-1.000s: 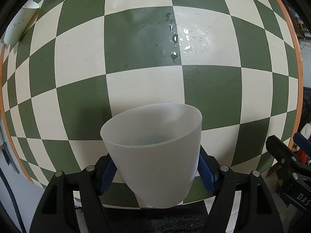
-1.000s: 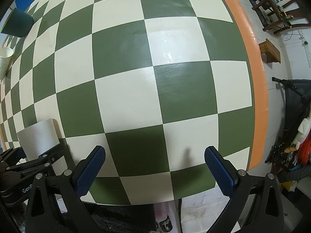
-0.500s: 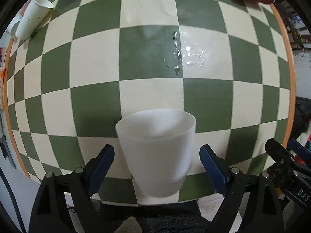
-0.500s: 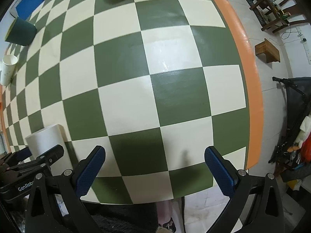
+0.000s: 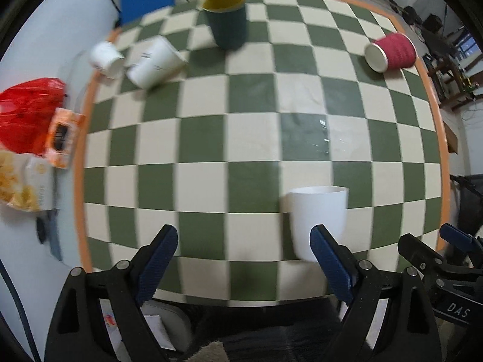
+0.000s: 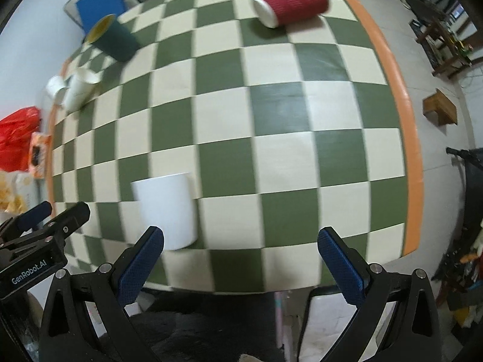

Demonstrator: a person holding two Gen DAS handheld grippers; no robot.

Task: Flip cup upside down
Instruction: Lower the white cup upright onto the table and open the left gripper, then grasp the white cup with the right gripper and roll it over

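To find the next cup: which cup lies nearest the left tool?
The plain white cup, standing just beyond the right finger; the other cups sit far across the table.

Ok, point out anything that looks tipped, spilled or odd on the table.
The red cup lies on its side near the far orange edge. Two white paper cups lie tipped by the left edge. A small wet patch glints beyond the white cup. The green cup stands upright.

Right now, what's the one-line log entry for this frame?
white cup: standing on table, free | left gripper: open, empty | right gripper: open, empty
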